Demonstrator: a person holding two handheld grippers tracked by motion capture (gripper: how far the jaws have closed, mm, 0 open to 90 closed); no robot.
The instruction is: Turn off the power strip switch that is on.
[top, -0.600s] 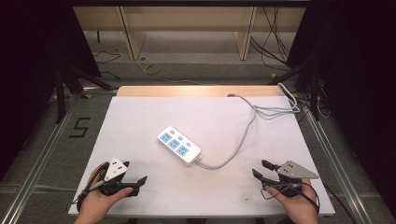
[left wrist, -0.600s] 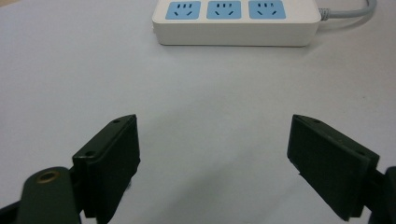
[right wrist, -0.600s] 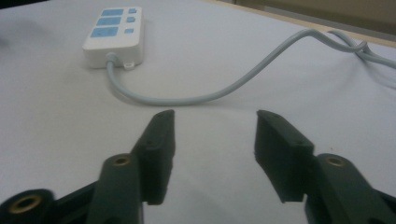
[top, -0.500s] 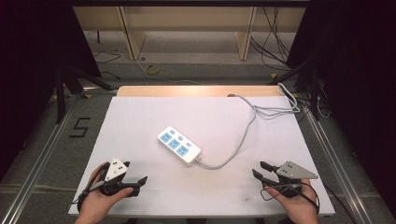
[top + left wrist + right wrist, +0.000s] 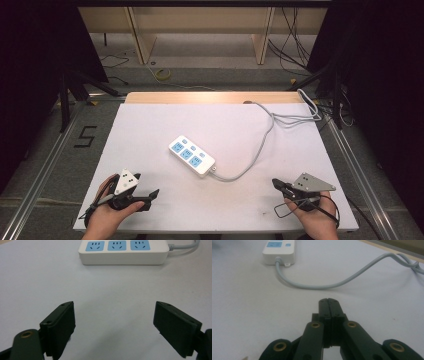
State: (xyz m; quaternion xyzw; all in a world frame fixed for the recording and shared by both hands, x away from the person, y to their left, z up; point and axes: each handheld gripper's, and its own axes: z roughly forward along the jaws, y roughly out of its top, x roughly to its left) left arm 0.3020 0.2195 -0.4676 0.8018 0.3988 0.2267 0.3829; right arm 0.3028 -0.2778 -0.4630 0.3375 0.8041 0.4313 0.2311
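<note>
The white table (image 5: 150, 130) carries every item noted here; the landmark for position is the power strip (image 5: 192, 155), which lies flat near the table's middle, set at a slant, with nothing touching it.

Power strip: white casing, three blue socket faces in a row along its top. In the left gripper view the strip (image 5: 123, 251) runs along the top edge, all three sockets facing up. In the right gripper view only its cable end (image 5: 279, 251) is seen.

Grey cable (image 5: 260, 145): it leaves the strip's nearer right end, curves toward the person's side, then runs away to the far right corner of the table, where it gathers in loose loops. In the right gripper view the cable (image 5: 332, 285) arcs across the surface between the strip and the gripper.

Left gripper (image 5: 145, 196): held in the person's left hand (image 5: 102, 220), well short of the strip, on the person's side and to its left. Jaws released and standing wide apart, with bare table between them (image 5: 115, 325); they point toward the strip.

Right gripper (image 5: 278, 185): held in the person's right hand (image 5: 315, 220), well apart from the strip, on the person's side and to its right. Jaws clenched, pads pressed flat together with nothing between them (image 5: 328, 302).
</note>
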